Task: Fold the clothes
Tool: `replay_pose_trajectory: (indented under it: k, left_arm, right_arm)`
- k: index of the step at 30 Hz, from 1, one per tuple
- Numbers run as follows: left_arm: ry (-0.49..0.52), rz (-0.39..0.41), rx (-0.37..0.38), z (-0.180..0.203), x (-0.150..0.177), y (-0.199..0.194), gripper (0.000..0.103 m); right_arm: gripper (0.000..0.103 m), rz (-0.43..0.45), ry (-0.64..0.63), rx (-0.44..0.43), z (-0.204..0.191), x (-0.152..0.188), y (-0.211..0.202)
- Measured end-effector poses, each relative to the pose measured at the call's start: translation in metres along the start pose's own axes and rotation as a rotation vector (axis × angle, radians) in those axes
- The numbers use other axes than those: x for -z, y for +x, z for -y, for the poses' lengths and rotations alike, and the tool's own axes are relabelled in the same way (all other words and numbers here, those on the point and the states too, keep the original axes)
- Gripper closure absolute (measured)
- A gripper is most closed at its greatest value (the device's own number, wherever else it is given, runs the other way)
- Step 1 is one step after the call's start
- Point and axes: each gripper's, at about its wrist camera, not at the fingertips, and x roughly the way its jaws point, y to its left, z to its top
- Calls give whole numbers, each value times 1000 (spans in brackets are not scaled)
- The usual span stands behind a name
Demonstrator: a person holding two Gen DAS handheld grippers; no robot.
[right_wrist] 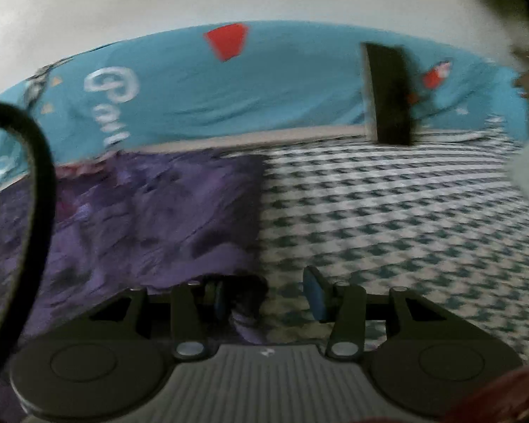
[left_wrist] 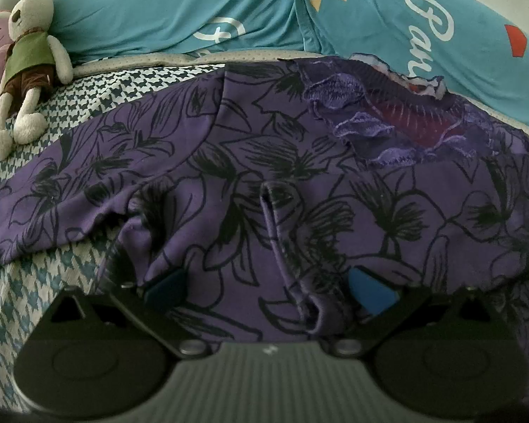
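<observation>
Houndstooth bedding (right_wrist: 388,218) in teal and white is covering the bed, and a purple floral garment (left_wrist: 250,183) is lying spread across it.

Nearest the left wrist camera, the left gripper (left_wrist: 268,290) is sitting low over the garment with its fingers spread wide apart. A raised, bunched ridge of the purple cloth is running up between the two blue pads, closer to the right-hand pad (left_wrist: 370,294), while the other pad is partly tucked under a fold. Neither pad is pinching the cloth.

In the blurred right wrist view, the right gripper (right_wrist: 266,298) is resting at the garment's right-hand edge, fingers parted. A corner of purple fabric is hanging just beside the left-hand pad (right_wrist: 218,298); whether it is touching is unclear. The other pad is over bare bedding. A black cable (right_wrist: 35,162) is looping across the left of that view.

Farther out, the garment's ruffled lace neckline (left_wrist: 381,120) is lying towards the head of the bed. Beyond it, blue pillows (left_wrist: 180,10) with white lettering are lining the wall. A stuffed rabbit (left_wrist: 28,56) is lying at the far left, and a dark upright object (right_wrist: 388,95) is standing by the pillows.
</observation>
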Motion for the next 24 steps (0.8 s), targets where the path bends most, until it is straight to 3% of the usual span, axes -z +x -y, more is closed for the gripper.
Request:
replay_pose_trajectory:
  k: [5, 18, 22, 24]
  left_arm:
    - [-3, -3, -2, 0, -1, 1, 0]
    - [-20, -7, -2, -11, -1, 1, 0]
    - [-17, 1, -8, -11, 0, -3, 0]
    - [-13, 6, -11, -11, 0, -6, 0]
  right_arm:
    - [59, -50, 147, 48, 22, 3, 6]
    - [54, -138, 110, 112, 26, 5, -17]
    - [54, -101, 125, 128, 28, -1, -34]
    - [54, -69, 150, 66, 25, -5, -40]
